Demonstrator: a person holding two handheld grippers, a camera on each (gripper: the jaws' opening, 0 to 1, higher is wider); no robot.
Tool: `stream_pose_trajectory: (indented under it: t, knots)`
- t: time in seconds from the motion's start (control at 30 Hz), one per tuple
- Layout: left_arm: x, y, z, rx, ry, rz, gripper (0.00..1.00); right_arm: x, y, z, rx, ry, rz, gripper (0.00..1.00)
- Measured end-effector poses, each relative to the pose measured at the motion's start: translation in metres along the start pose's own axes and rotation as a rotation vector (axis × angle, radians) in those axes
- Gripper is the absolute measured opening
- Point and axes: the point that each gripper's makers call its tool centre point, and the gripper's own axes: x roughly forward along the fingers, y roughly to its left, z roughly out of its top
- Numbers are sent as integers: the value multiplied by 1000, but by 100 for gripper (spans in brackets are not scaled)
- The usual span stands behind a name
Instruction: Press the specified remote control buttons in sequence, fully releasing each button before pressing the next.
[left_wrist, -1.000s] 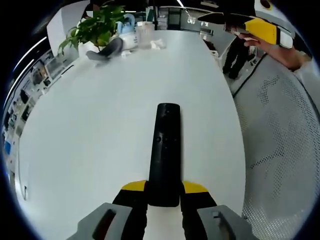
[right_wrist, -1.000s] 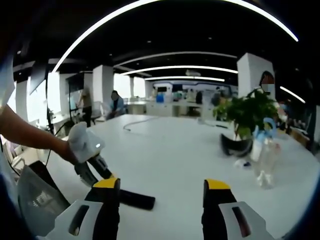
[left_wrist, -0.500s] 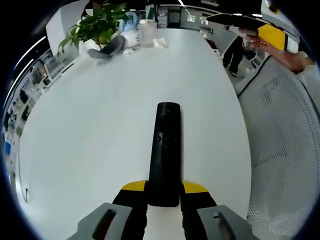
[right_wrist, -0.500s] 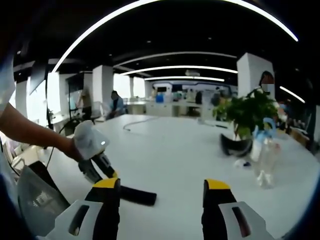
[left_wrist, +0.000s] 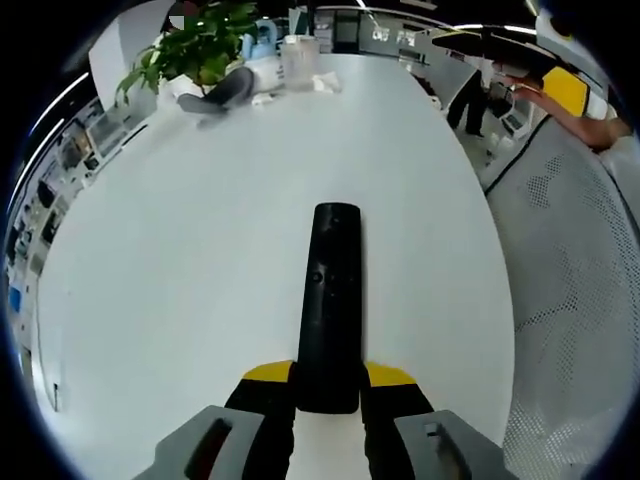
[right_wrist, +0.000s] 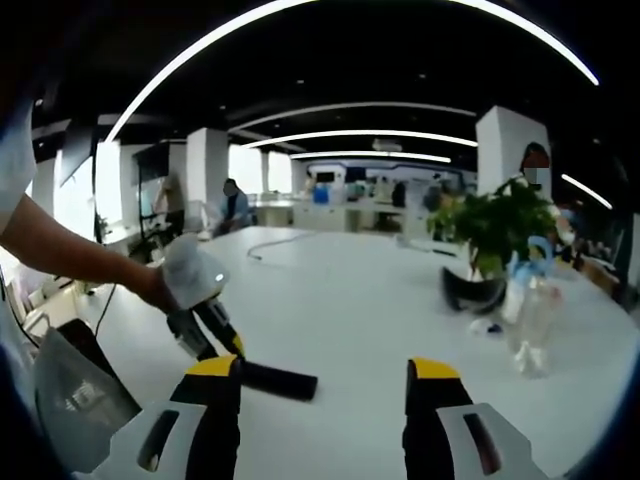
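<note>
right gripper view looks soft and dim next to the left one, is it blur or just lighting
Right gripper view: soft throughout, the plant and bottle smeared, ceiling dark under bright light strips. Left gripper view: sharper and evenly lit, the remote crisp in the left gripper, table bright white; fisheye bends its edges.

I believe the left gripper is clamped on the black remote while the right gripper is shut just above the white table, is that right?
Not quite: the right gripper is open, its jaws wide apart in the right gripper view. The left gripper is indeed clamped on the black remote above the white table.
</note>
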Motion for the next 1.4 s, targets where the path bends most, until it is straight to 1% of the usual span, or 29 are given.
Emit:
stream_pose_trajectory:
  t: [0.17, 0.5, 1.4]
  knots:
    - [1, 6, 0, -20, 1, 11, 24, 0, -1, 0, 1, 0, -2, 65]
    - [2, 15, 1, -25, 22, 10, 24, 0, 0, -1, -2, 1, -2, 65]
    - [3, 43, 3, -12, 48, -6, 24, 0, -2, -1, 0, 1, -11, 64]
